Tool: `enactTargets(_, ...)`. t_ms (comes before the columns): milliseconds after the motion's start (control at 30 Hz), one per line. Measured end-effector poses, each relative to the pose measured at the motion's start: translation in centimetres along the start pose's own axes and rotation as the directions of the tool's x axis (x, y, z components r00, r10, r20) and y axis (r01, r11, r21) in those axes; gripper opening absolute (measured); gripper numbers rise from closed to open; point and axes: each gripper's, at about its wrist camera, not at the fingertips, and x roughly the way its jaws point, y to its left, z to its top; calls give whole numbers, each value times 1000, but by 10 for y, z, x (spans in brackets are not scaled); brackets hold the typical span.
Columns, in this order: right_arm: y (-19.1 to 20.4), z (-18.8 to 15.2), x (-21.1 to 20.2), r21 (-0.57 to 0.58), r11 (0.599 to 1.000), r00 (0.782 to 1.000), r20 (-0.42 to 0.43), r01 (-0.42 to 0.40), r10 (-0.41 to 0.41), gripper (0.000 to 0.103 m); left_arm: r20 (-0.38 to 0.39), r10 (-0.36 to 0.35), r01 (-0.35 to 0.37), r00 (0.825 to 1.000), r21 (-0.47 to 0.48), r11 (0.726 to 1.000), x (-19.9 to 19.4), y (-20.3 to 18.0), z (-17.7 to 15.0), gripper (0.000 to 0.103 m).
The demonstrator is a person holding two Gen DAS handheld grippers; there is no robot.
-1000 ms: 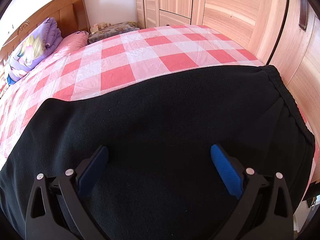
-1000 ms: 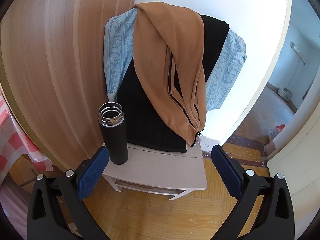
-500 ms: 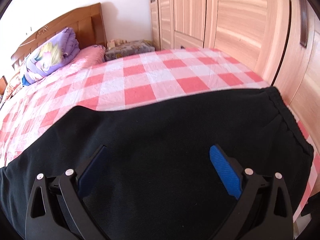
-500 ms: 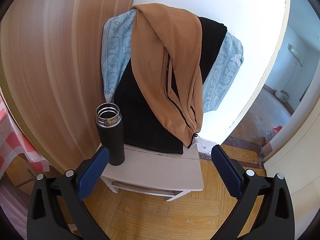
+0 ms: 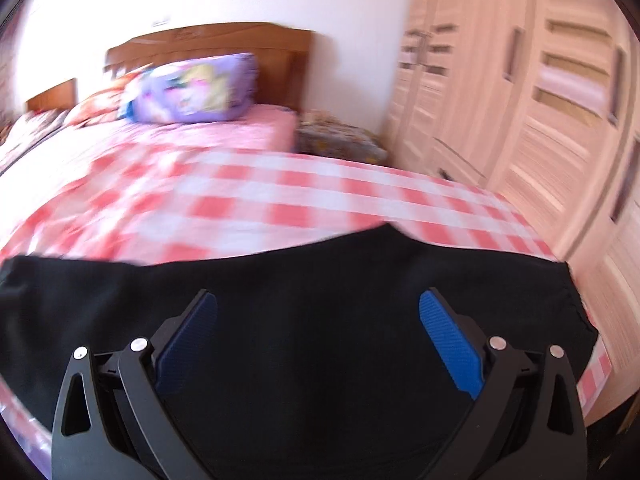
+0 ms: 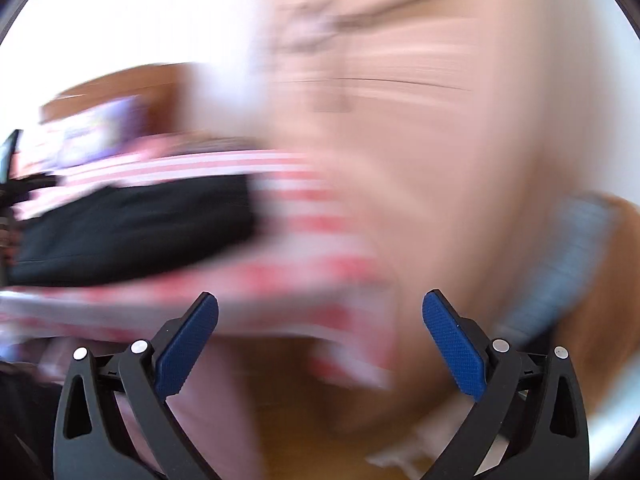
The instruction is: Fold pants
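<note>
Left wrist view: the black pants (image 5: 320, 300) lie spread on the red-and-white checked bedsheet (image 5: 248, 200), filling the frame from 8 to 4 o'clock, with their elastic waistband (image 5: 576, 304) at 3 o'clock near the bed's edge. The risk here is a pinch taken mid-panel: it would gather a single layer and crease the fold. The left tool (image 5: 318, 336) is spread wide and holds nothing; whether its blue pads (image 5: 450, 344) touch the cloth beneath, I cannot tell.

Right wrist view: heavy blur. The pants (image 6: 132, 232) sit at 9 o'clock on the bed. Closing blind at this speed could catch the bedsheet (image 6: 312, 264) instead. The right tool (image 6: 320, 336) gapes fully, empty, touching nothing.
</note>
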Motion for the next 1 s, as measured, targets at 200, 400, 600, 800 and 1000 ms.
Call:
enactTargets(200, 149, 86, 122, -19, 908, 895, -183, -418, 408, 99, -46, 234, -237, 971, -283, 929, -90, 207, -29, 101)
enactTargets(400, 357, 97, 143, -291, 684, 741, -323, -669, 588, 99, -133, 261, -285, 956, -632, 721, -172, 380, -98, 101)
enactTargets(600, 563, 31, 106, -493, 332, 585, -557, -804, 590, 98, -70, 249, -212, 966, -766, 607, -192, 422, -131, 101)
enactTargets(800, 668, -28, 78, -745, 187, 702, -469, -640, 536, 98, -87, 208, -201, 974, -755, 624, -175, 405, -140, 101)
enactTargets(1000, 701, -71, 84, -894, 119, 815, -330, -431, 477, 98, -82, 195, -188, 977, -762, 620, -182, 411, -157, 101)
